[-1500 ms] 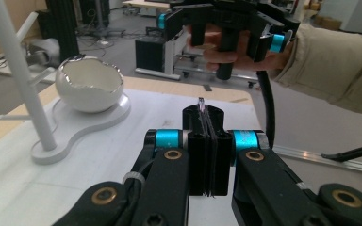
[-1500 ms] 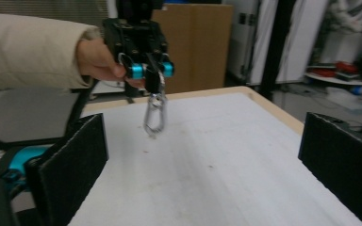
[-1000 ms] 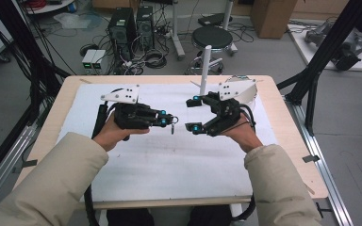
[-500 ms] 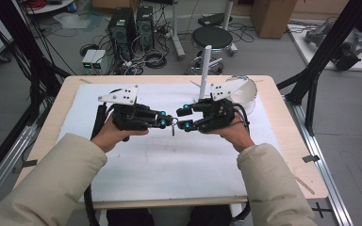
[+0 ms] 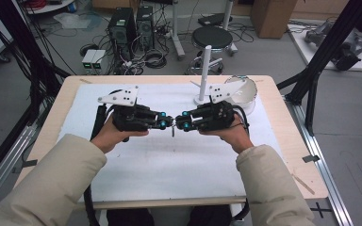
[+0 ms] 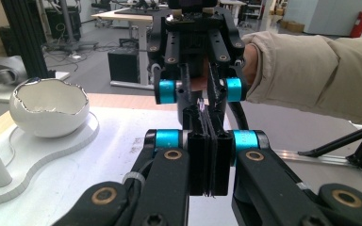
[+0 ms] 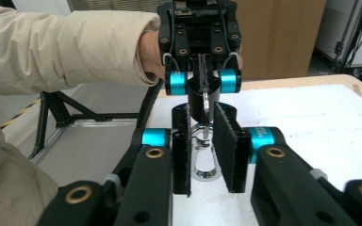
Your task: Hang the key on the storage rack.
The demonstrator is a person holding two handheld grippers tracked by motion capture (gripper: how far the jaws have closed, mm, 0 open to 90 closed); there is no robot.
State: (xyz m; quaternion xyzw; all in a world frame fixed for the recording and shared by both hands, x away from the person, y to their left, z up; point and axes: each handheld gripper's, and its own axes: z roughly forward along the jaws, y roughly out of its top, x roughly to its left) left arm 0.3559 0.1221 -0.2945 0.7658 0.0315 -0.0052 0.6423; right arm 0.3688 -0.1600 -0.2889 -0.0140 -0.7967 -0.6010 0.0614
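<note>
Tongs now tip to tip mid-desk: left tongs (image 5: 166, 124) pinch clip (image 7: 204, 160), right tongs (image 5: 181, 126) closed in, jaws apart around it. Handover likely.

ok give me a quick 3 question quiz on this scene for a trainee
1. True or false: the left tongs are shut on the metal clasp.
2. Where does the white bowl sit? A) on the stand base B) on the floor C) in a hand
3. Fill in: the jaws of the right tongs stand ___, one on each side of the clasp.

Key: 1 true; 2 A; 3 open
</note>
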